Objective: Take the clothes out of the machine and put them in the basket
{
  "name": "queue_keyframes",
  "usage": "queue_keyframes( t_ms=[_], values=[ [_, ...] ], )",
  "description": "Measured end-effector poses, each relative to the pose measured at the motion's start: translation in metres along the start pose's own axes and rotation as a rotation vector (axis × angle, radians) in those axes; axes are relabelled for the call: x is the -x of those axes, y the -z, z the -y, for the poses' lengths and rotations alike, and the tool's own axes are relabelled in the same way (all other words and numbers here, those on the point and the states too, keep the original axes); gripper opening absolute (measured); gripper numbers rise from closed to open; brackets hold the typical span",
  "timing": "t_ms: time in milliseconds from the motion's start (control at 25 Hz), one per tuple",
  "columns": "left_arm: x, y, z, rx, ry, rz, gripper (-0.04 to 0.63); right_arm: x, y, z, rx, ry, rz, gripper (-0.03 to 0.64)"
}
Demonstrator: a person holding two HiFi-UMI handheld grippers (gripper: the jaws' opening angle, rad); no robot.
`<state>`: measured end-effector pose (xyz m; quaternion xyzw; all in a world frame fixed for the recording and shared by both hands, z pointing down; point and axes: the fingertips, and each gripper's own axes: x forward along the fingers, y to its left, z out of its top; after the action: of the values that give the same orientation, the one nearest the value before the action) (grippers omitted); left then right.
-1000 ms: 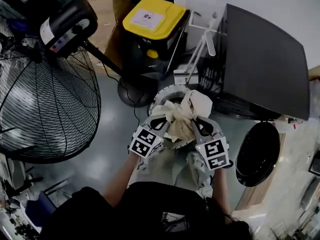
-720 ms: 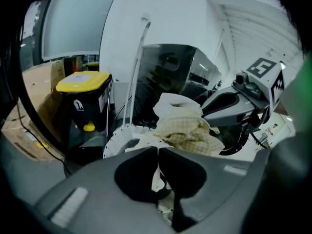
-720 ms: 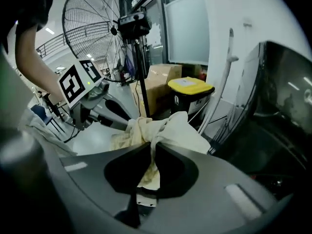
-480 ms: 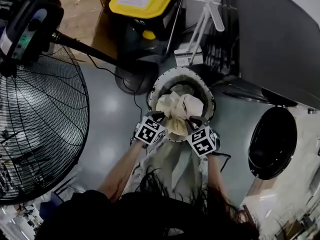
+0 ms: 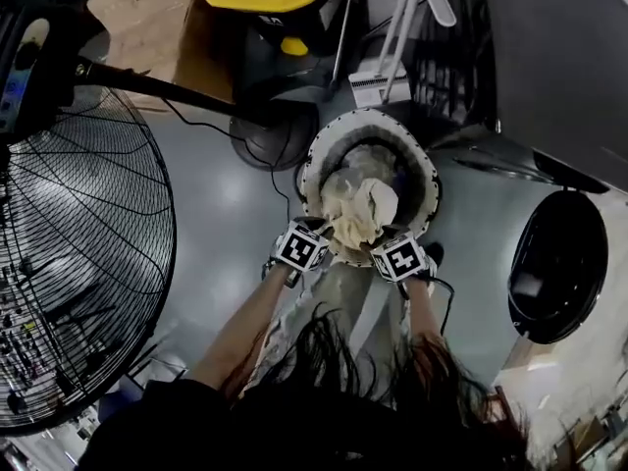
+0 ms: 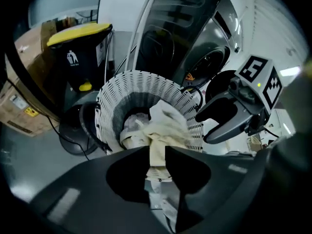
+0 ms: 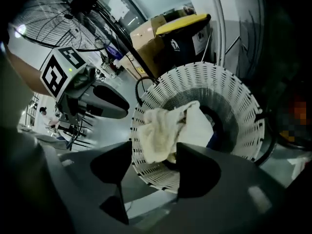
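Cream crumpled cloth (image 5: 358, 204) has sunk into the white perforated plastic basket (image 5: 312, 165). Left gripper (image 5: 316, 230) and right gripper (image 5: 383, 234) fingers still pinch it; I'd release next.

The cloth (image 5: 358, 209) is plain cream, shading to pale yellow. The basket (image 5: 432, 180) is white, its wall patterned with rows of small slots. The left claw (image 6: 157, 155) and the right claw (image 7: 154, 155) are dark grey, each with a cube of black-and-white square markers. The bin (image 5: 260, 27) is black with a yellow lid. The fan (image 5: 88, 263) is black wire, the floor (image 5: 226, 184) glossy grey, the machine (image 5: 549, 57) dark grey, its round door (image 5: 559, 263) black, and the cardboard box (image 6: 19, 101) brown.
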<state>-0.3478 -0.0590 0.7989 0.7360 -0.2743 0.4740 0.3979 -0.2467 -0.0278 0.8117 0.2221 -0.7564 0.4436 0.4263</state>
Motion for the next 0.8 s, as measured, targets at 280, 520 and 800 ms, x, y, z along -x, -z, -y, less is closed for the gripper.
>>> queue_keyframes(
  t_ms=[280, 520, 800],
  values=[
    [0.013, -0.008, 0.006, 0.014, 0.025, 0.066, 0.102, 0.010, -0.007, -0.006, -0.052, -0.008, 0.108, 0.301],
    [0.017, -0.031, 0.024, -0.059, 0.058, 0.112, 0.118, 0.043, -0.020, 0.014, -0.094, 0.055, 0.266, 0.272],
    [0.014, -0.055, 0.063, -0.184, 0.090, 0.123, 0.117, 0.086, -0.001, 0.041, -0.165, 0.128, 0.387, 0.253]
  ],
)
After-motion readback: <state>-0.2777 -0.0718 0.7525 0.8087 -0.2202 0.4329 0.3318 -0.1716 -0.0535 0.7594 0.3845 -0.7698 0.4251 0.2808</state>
